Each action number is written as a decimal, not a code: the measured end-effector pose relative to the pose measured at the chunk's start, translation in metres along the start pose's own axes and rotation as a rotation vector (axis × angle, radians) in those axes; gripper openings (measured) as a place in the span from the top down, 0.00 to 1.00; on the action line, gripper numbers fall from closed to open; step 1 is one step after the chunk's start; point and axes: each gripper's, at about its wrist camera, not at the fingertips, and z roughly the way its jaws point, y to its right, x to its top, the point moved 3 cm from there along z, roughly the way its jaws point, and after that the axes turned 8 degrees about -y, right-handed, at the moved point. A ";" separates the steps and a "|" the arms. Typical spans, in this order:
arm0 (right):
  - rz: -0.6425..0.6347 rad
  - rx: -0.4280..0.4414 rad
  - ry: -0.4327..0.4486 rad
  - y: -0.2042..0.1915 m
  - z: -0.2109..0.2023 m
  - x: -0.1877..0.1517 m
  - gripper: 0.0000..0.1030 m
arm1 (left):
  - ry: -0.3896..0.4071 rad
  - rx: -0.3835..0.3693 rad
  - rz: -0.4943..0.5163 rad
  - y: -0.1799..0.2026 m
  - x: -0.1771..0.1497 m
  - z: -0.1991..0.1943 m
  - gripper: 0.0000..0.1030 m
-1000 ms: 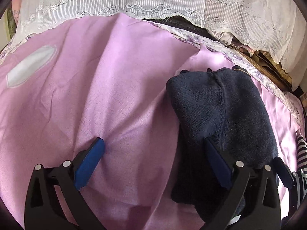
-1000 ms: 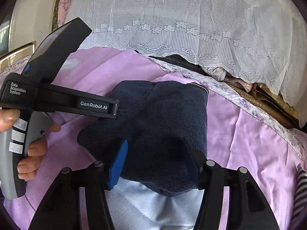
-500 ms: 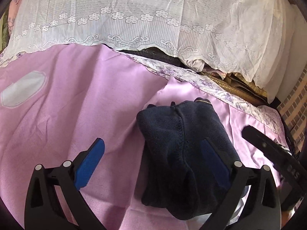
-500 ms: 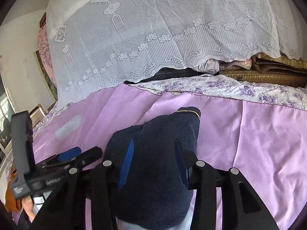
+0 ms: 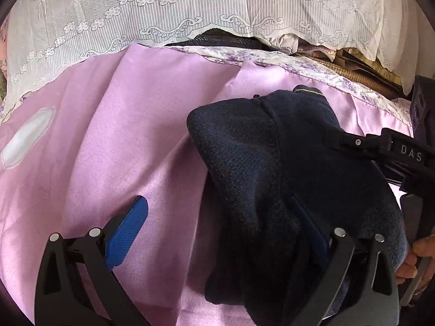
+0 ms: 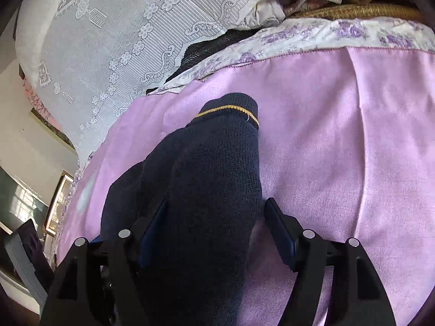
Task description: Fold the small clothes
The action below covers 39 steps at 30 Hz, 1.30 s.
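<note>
Navy knit sweater [image 5: 285, 179], bunched, lies on the pink bedsheet [image 5: 108, 141], yellow-striped cuff [image 6: 231, 108] toward the lace-covered pile [image 5: 190, 8]. Right tool [image 6: 214, 225] straddles the knit; jaws have just been opening, pads clear of the fabric: likely a release after laying a fold. Left tool [image 5: 225, 233] spread wide, pitched downward, one finger on the sweater, gripping nothing.

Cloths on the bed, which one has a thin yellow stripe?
The navy knit garment, at its cuff. The pink sheet, white lace cover and purple-flowered border show none.
</note>
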 end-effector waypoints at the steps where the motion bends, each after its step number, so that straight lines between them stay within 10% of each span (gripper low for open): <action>1: -0.021 -0.018 0.027 -0.004 -0.006 -0.001 0.31 | 0.006 -0.008 -0.003 0.000 0.000 -0.003 0.04; 11: -0.251 -0.105 0.225 -0.056 -0.078 -0.046 0.44 | 0.143 -0.078 0.008 0.003 -0.001 -0.045 0.05; 19: -0.174 -0.115 0.112 -0.033 -0.059 -0.078 0.37 | -0.034 -0.070 -0.021 0.002 -0.015 -0.006 0.04; 39: -0.030 0.040 0.077 -0.009 -0.051 -0.076 0.14 | 0.044 0.020 -0.007 0.010 -0.024 -0.019 0.04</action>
